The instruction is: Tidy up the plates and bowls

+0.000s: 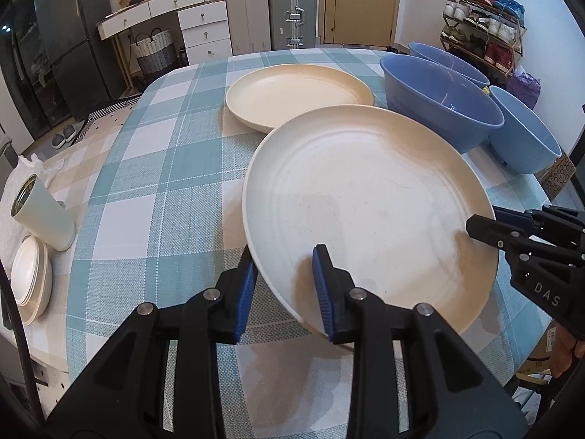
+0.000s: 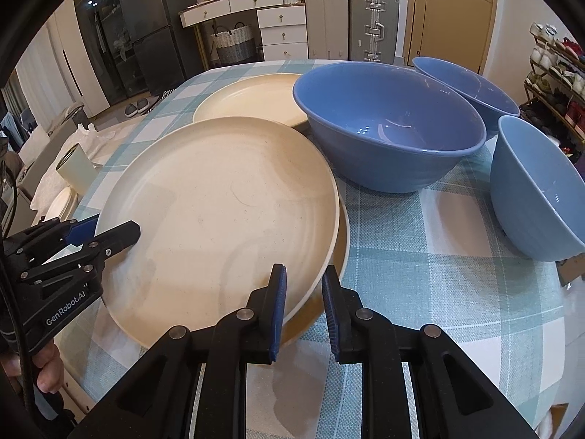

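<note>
A large cream plate [image 1: 369,205] [image 2: 219,216] is held a little above the checked table, tilted. My left gripper [image 1: 283,289] is shut on its near left rim, one finger above and one below. My right gripper [image 2: 303,303] is shut on its right rim; it shows at the right in the left wrist view [image 1: 486,228]. Another cream plate [image 2: 338,252] lies directly under the held one. A third cream plate [image 1: 298,95] [image 2: 252,98] lies farther back. Three blue bowls stand at the right: a big one [image 1: 438,104] [image 2: 391,124], one behind [image 1: 448,62] [image 2: 468,84], one at the table's right edge [image 1: 523,135] [image 2: 537,190].
The table [image 1: 153,190] has a teal checked cloth. A pale green cup [image 1: 42,212] and a stack of small white plates [image 1: 31,278] sit at the left edge. Beyond the table are drawers, suitcases and a shoe rack [image 1: 482,25].
</note>
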{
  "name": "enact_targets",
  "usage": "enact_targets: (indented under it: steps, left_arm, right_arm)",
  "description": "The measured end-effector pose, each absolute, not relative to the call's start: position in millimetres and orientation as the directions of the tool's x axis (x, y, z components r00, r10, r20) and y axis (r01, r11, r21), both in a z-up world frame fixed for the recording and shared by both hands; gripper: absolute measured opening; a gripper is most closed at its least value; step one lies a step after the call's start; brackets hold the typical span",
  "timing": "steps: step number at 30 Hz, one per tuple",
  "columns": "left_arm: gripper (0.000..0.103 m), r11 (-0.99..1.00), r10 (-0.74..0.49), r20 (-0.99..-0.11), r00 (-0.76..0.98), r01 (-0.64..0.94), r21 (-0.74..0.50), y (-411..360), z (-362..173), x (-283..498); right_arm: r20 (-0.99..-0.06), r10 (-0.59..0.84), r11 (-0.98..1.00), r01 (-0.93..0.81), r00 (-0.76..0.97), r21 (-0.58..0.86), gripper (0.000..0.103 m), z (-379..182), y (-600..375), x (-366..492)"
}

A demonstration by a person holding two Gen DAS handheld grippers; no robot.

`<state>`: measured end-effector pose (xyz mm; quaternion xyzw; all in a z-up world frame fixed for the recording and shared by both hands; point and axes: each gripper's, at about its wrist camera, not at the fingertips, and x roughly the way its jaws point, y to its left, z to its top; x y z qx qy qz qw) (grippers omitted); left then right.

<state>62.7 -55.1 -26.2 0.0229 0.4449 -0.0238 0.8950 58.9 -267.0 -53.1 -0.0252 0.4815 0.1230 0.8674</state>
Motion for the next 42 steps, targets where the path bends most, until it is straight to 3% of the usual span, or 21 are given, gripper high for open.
enact_targets:
  steps: [28,33,38,40,42]
  left_arm:
    - [0.037,0.991,0.009,-0.821,0.572,0.107,0.085,-68.8,-45.2,64.6]
    - [0.044,0.992,-0.023,-0.825,0.565,0.112,0.049,-65.7,-45.9,66.1]
    - [0.066,0.995,-0.071,-0.816,0.574,0.092,-0.022,-56.3,-41.5,66.2]
    - [0.074,0.996,-0.072,-0.806,0.587,0.086,-0.027,-54.2,-37.9,64.8]
    - [0.074,0.996,-0.078,-0.797,0.599,0.081,-0.037,-51.9,-33.4,63.0]
  right_arm:
    - [-0.839,0.108,0.967,-0.252,0.533,-0.035,0.026,-59.5,-259.7,53.7]
    - [-0.836,0.117,0.966,-0.257,0.535,-0.03,0.026,-61.3,-261.1,53.7]
    - [-0.832,0.152,0.963,-0.269,0.533,0.004,0.029,-57.5,-265.5,53.0]
    - [-0.827,0.162,0.962,-0.274,0.538,0.01,0.035,-54.0,-267.1,52.5]
    - [-0.818,0.184,0.959,-0.282,0.545,0.028,0.045,-48.3,-268.3,51.5]
